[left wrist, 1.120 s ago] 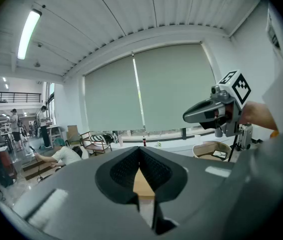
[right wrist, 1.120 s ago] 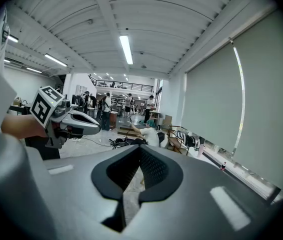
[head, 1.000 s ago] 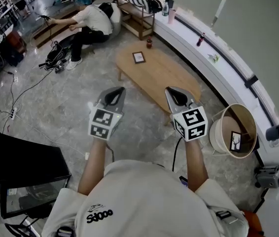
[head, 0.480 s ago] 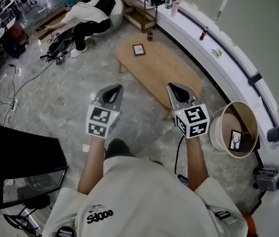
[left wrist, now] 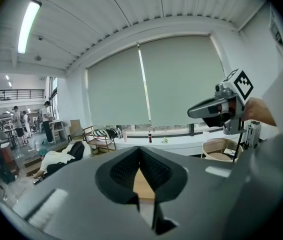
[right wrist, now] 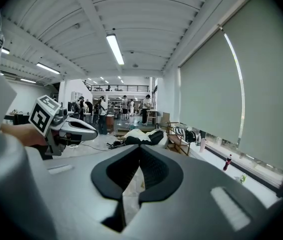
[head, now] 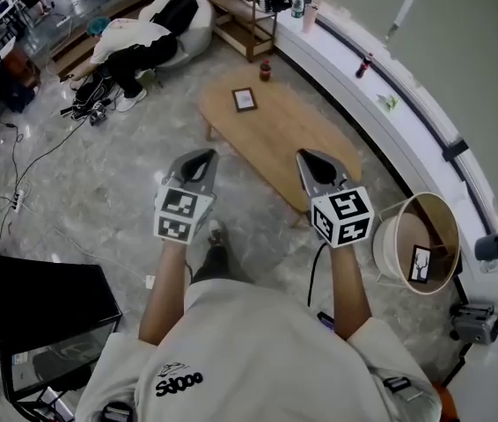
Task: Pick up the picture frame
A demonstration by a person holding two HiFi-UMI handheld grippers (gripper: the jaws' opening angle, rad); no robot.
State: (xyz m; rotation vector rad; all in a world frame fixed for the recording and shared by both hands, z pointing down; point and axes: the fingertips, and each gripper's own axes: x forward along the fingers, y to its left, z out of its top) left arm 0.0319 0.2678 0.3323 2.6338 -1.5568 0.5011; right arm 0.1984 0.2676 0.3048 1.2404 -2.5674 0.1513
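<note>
A small dark picture frame (head: 244, 100) lies flat on the far end of a low oval wooden table (head: 291, 143). Both grippers are held out in front of the person, well short of the frame. My left gripper (head: 198, 160) hovers over the floor to the left of the table, jaws shut and empty. My right gripper (head: 313, 162) hangs over the table's near end, jaws shut with nothing between them. In the left gripper view the closed jaws (left wrist: 140, 154) hide most of the table; the right gripper (left wrist: 216, 107) shows at the right.
A round wooden bin (head: 414, 233) holding another framed picture (head: 421, 263) stands at the right. A white ledge (head: 381, 99) with bottles runs along the window. A person (head: 130, 42) crouches on the floor at the back left. A black case (head: 33, 301) sits at the near left.
The view has advanced toward the table, so the table and frame sit closer. Both grippers have moved forward together and stayed shut.
</note>
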